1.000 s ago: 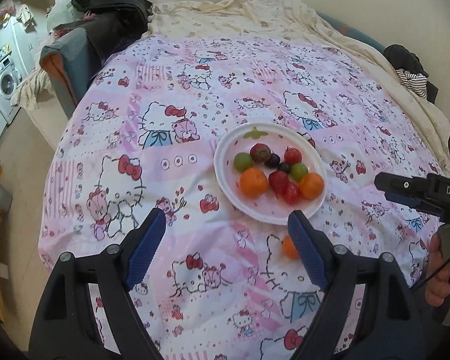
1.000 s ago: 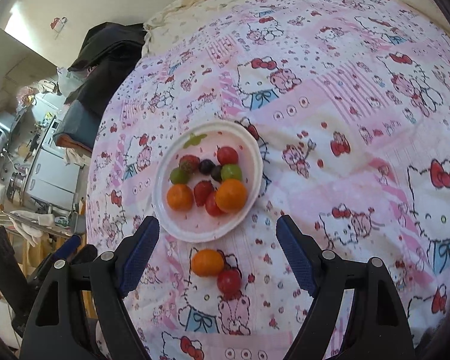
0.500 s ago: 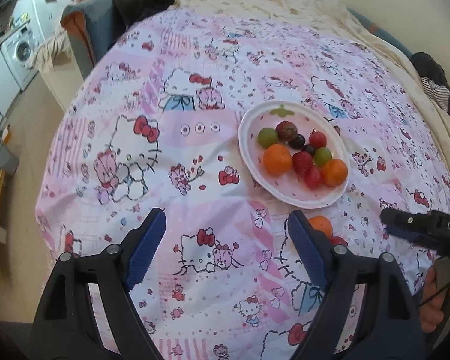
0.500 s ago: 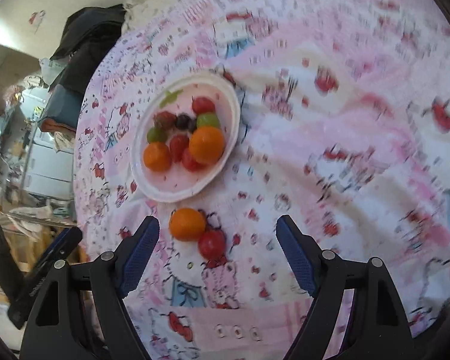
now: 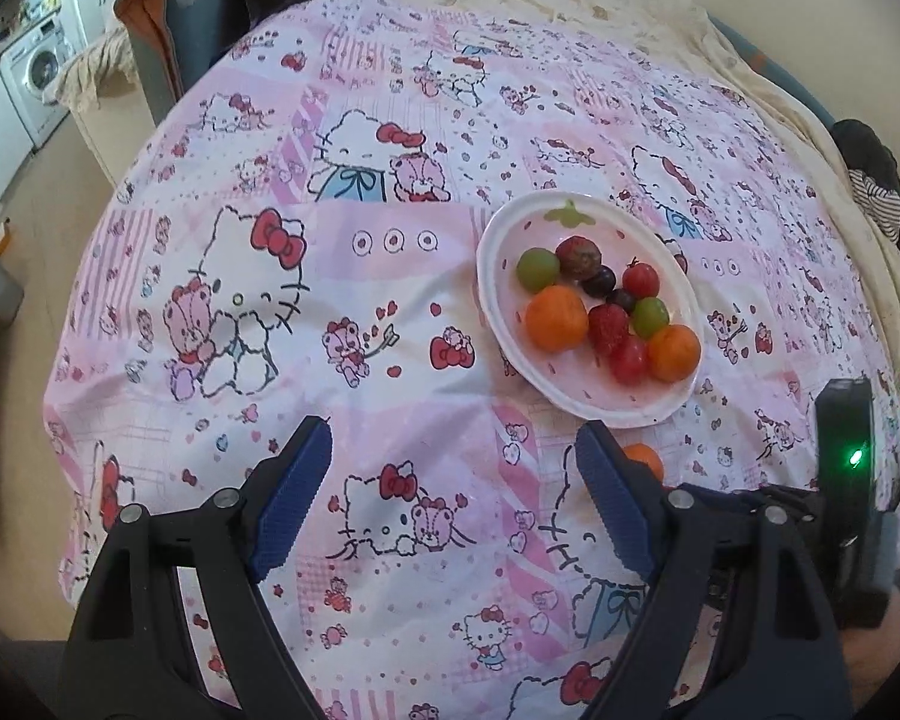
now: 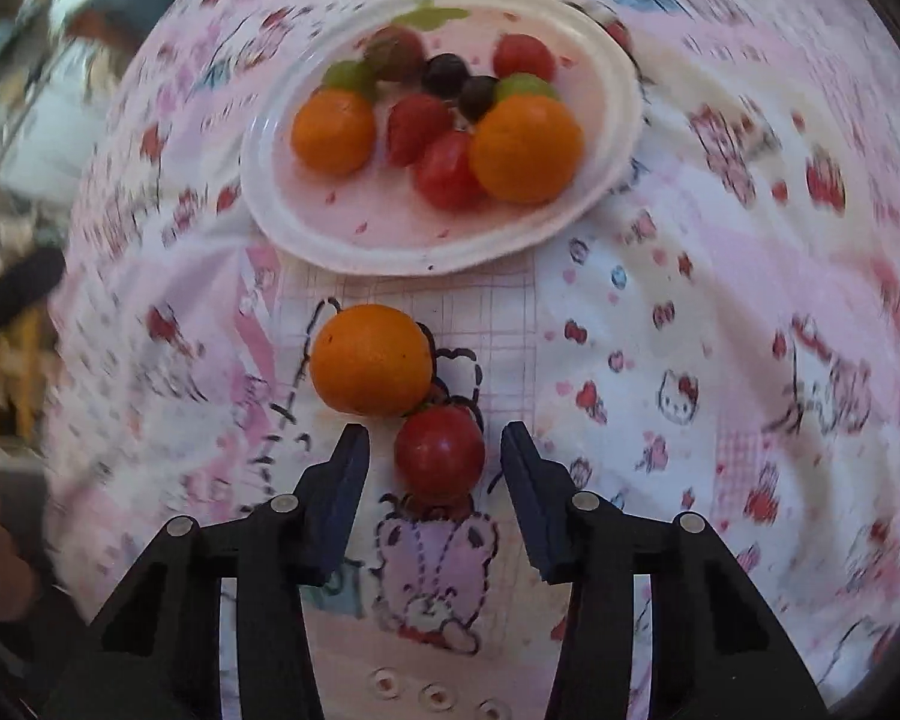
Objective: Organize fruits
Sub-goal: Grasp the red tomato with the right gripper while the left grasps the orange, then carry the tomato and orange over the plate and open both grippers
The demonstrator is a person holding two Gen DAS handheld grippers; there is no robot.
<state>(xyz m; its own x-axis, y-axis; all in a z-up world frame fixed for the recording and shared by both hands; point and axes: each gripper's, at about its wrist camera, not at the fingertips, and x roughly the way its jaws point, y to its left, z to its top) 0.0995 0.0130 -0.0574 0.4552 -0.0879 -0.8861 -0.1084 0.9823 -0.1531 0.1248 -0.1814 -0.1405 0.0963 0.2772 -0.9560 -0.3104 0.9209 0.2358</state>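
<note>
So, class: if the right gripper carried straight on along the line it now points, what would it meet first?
Most likely the red cherry tomato, which lies between the closing jaws of the right gripper, not yet gripped. The loose orange sits just beyond, to one side; depth is hard to judge.

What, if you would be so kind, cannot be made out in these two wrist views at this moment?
- Left wrist view: the loose orange is half hidden behind the left claw; the red tomato beside it is hidden completely.
- Left wrist view: the right claw's tips are cut off; only its body shows.
- Right wrist view: motion blur smears the room at the left edge and the bedsheet print.
- Right wrist view: whether the closing right claw touches the tomato yet.
</note>
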